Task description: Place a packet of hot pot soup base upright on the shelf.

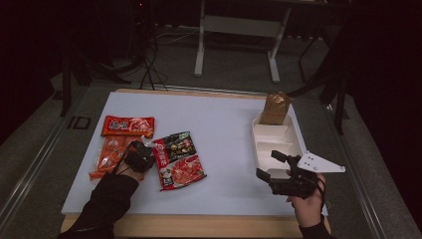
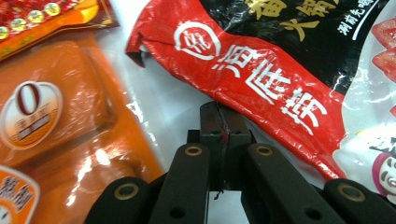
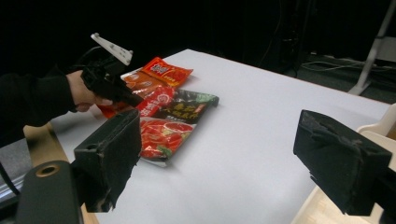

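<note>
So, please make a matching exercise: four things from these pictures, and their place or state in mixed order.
Things:
1. left claw
2. right claw
3. brown pouch
4. red and black packet

Places or states:
A. stands in the white tray
B. open, nothing between the jaws
C. lies flat on the table
D. shut at the packet's edge

Pairs: 1-D, 2-B, 3-A, 4-C
</note>
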Demonstrator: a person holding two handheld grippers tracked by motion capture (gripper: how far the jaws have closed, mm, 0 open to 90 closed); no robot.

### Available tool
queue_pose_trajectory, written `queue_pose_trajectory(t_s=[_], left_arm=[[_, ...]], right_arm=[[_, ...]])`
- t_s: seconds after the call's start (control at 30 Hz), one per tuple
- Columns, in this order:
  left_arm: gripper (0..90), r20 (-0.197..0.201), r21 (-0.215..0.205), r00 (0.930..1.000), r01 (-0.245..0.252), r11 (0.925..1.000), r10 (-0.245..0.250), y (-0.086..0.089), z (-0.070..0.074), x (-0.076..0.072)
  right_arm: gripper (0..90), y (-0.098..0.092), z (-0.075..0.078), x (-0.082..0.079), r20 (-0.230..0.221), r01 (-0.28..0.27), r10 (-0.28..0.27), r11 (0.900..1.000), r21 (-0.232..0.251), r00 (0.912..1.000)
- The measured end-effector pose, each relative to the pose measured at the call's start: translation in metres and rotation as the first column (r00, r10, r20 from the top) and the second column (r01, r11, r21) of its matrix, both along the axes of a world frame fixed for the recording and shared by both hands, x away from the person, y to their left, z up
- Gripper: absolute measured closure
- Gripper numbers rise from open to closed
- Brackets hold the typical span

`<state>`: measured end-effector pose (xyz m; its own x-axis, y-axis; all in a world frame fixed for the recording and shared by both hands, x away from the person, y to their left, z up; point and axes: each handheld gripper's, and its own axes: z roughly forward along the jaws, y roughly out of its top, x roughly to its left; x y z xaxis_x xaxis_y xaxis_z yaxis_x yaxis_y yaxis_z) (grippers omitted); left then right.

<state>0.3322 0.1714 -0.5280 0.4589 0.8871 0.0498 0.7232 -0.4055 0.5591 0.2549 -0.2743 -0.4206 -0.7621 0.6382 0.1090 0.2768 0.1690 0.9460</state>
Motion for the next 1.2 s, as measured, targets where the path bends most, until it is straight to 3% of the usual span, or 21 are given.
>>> queue_pose_trajectory(t_s=[0.33, 0.67, 0.8, 1.03, 1.1, 1.2], left_arm=[[90.0, -0.010, -0.002, 0.9989, 0.045, 0.9990, -0.045, -0.019, 0.002, 0.008], [90.0, -0.029, -0.011, 0.9927, 0.117, 0.9931, -0.117, -0.044, 0.004, 0.012], [90.0, -0.043, -0.028, 0.9868, 0.155, 0.9875, -0.156, -0.058, 0.005, 0.008], [90.0, -0.037, -0.015, 0.9787, 0.202, 0.9793, -0.202, -0.075, 0.006, 0.002], [90.0, -0.036, 0.002, 0.9733, 0.227, 0.9739, -0.227, -0.080, 0.007, 0.000], [90.0, -0.042, -0.009, 0.9704, 0.237, 0.9714, -0.238, -0.086, 0.007, -0.001]], right_arm=[[15.1, -0.003, -0.001, 0.001, 0.001, 0.004, -0.004, 1.000, 0.004, 1.0000], [15.1, -0.003, -0.003, 0.002, -0.004, 0.004, -0.004, 1.000, 0.000, 1.0000], [15.1, -0.004, -0.004, 0.002, -0.014, -0.002, 0.002, 1.000, 0.008, 0.9999], [15.2, -0.002, -0.006, 0.003, -0.019, -0.007, 0.007, 1.000, 0.005, 0.9998], [15.2, -0.002, -0.006, 0.003, -0.016, -0.004, 0.004, 1.000, 0.000, 0.9999], [15.2, -0.002, -0.007, 0.003, -0.021, -0.005, 0.005, 1.000, 0.003, 0.9998]])
